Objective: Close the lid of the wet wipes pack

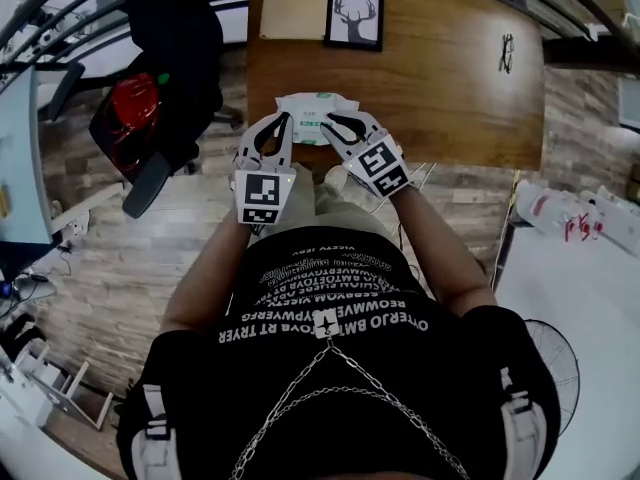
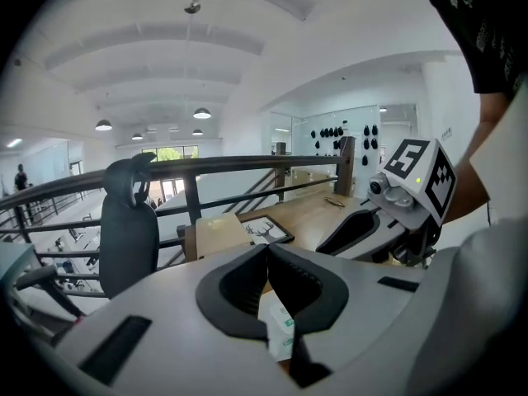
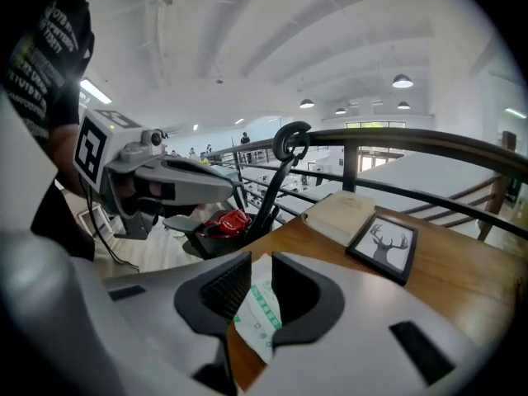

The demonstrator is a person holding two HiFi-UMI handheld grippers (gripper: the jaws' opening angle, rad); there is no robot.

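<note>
The wet wipes pack (image 1: 316, 108), white with a green label, lies flat at the near edge of the wooden table (image 1: 440, 78). Whether its lid is up does not show. My left gripper (image 1: 284, 120) hangs over the pack's left end; in the left gripper view its jaws (image 2: 266, 250) meet at the tips, shut on nothing, with the pack (image 2: 280, 330) below them. My right gripper (image 1: 326, 121) is over the pack's right part. Its jaws (image 3: 261, 259) stand slightly apart, and the pack (image 3: 261, 318) shows through the gap, untouched.
A framed deer picture (image 1: 354, 16) and a tan board (image 1: 293, 1) lie at the table's far side, with a pair of glasses (image 1: 507, 53) at the right. A black office chair (image 1: 165, 58) holding a red item (image 1: 133, 108) stands left of the table. A railing (image 3: 412, 143) runs behind it.
</note>
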